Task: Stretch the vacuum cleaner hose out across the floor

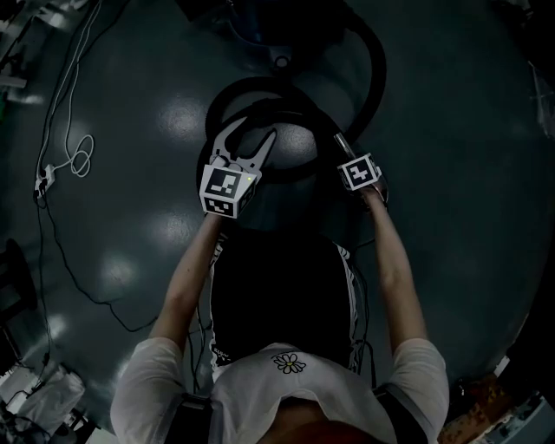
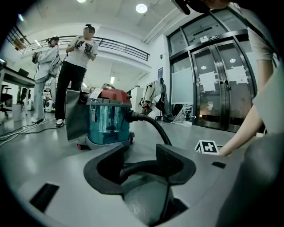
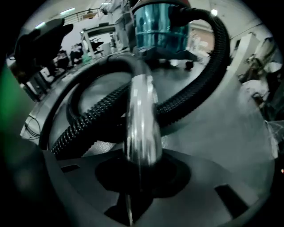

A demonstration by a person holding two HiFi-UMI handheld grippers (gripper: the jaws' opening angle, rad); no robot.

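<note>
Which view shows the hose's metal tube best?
Right gripper view: the metal tube fills mid-frame, clamped in the right gripper. Head view shows only a dim stub beside that gripper; left gripper view shows none.

Cutting off the vacuum cleaner (image 1: 277,26) at the head view's top edge — covering part of the coiled hose (image 1: 378,74) under the left gripper (image 1: 251,139). Blurring the metal tube (image 3: 141,119), burying its near end between the jaws of the right gripper (image 3: 141,170).

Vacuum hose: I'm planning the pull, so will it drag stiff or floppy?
Probably floppy: the ribbed hose lies in loose loops, so it should uncoil rather than slide whole. Its metal tube end looks rigid and smooth, perhaps slippery. Once taut, it may tug the vacuum cleaner.
</note>
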